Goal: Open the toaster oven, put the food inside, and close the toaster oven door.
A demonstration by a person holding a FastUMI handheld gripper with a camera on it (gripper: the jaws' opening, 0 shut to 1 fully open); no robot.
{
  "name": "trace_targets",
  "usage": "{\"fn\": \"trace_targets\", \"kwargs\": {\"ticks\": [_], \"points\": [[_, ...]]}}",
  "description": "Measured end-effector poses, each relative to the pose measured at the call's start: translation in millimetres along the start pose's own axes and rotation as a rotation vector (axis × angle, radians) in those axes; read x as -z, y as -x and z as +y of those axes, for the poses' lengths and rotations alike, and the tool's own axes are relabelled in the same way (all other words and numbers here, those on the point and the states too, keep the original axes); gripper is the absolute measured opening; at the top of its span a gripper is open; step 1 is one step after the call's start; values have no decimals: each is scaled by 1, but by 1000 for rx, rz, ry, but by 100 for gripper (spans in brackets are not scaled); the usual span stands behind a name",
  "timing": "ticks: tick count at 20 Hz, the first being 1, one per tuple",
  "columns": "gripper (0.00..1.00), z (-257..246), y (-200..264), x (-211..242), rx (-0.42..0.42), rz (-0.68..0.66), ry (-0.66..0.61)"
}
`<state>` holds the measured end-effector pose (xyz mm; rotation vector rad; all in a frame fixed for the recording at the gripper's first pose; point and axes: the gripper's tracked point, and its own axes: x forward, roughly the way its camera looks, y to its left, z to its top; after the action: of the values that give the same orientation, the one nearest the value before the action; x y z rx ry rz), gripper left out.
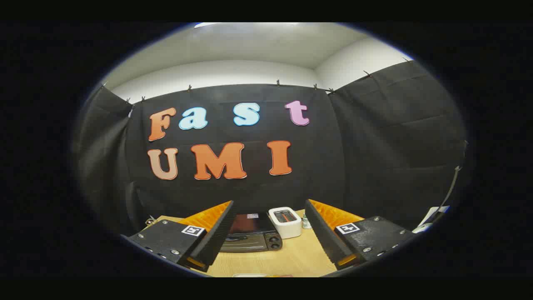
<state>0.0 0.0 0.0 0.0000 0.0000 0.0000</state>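
Tongs (266, 233) spread; toaster (285, 222) crowds oven (253, 236) front.

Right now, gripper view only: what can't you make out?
- Toaster oven: its left end is behind the left finger of the open gripper, which holds nothing; door handle too small to tell.
- Food: a pale sliver on the table is cut off by the view's lower edge.
- Small bottle behind the white toaster: mostly hidden, blurred.
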Motion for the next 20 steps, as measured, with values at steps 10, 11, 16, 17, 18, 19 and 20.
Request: {"fn": "trace_targets", "kwargs": {"ticks": [10,11,16,17,18,19,20], "points": [[99,-9,8,-5,18,-3,29],[99,-9,10,-4,17,-3,22],[99,-21,19,-6,34,-12,30],[99,-22,22,-6,34,-15,27],[99,-21,23,-7,32,-17,24],[99,-21,22,-5,30,-14,22],[99,-19,20,-2,25,-10,18]]}}
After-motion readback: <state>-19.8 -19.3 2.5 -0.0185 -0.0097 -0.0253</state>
